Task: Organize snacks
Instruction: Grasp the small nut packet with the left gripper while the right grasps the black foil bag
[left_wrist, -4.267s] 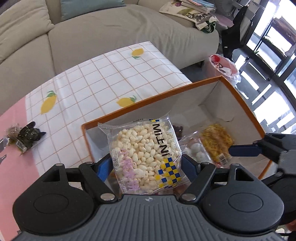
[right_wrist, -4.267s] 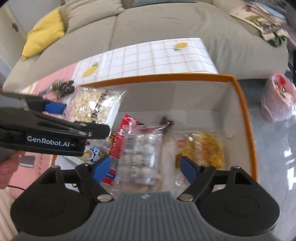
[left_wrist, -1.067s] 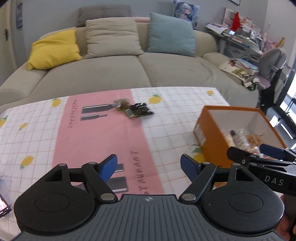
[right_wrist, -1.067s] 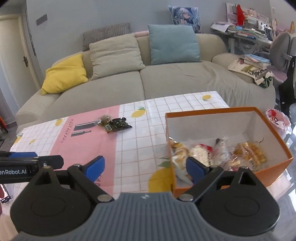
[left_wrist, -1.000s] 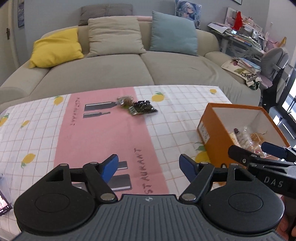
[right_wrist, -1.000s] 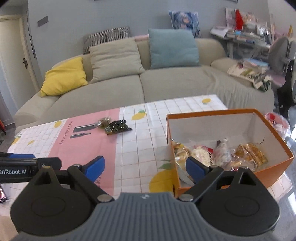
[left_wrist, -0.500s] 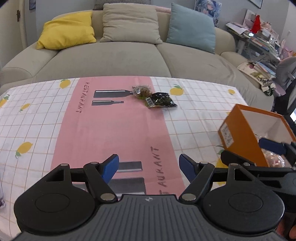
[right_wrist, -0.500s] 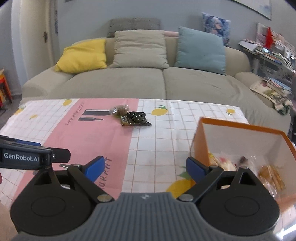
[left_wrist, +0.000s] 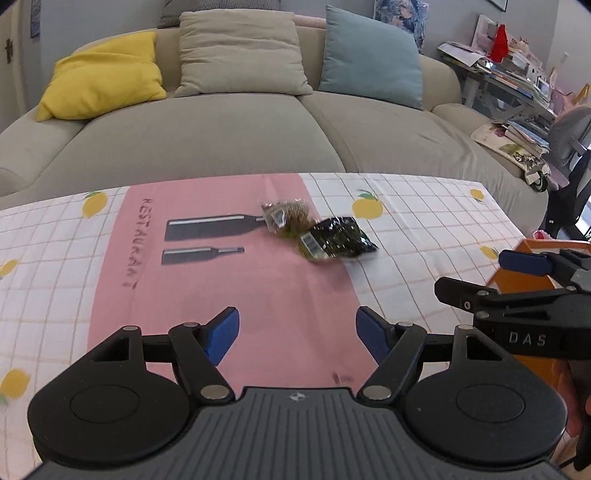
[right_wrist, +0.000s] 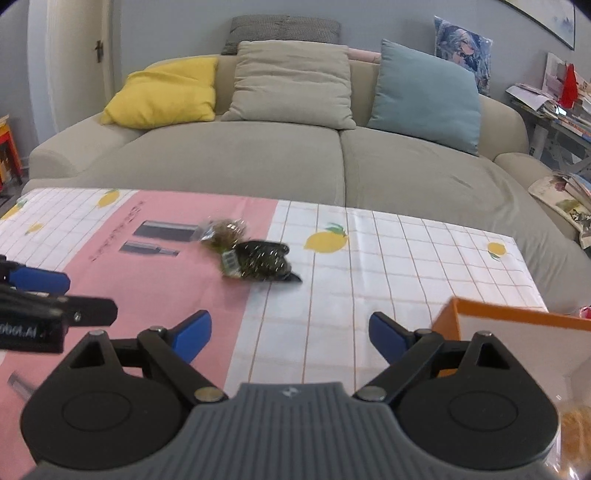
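Two snack bags lie together on the tablecloth: a dark green bag (left_wrist: 336, 242) and a small clear bag of brown snacks (left_wrist: 286, 218). Both show in the right wrist view, the dark bag (right_wrist: 258, 262) and the brown one (right_wrist: 223, 232). My left gripper (left_wrist: 297, 338) is open and empty, well short of the bags. My right gripper (right_wrist: 290, 332) is open and empty, also short of them. The orange box (right_wrist: 517, 325) stands at the right; its edge (left_wrist: 532, 258) shows behind the right gripper in the left wrist view.
The table carries a pink and white checked cloth (left_wrist: 184, 280) with lemon prints. A beige sofa (right_wrist: 295, 162) with yellow, beige and blue cushions stands just behind the table. A cluttered desk (left_wrist: 517, 85) is at the far right.
Both grippers left the box, empty, and swung left toward the two bags on the cloth. The bags now look nearer and more central. The box has slid to the right edge.
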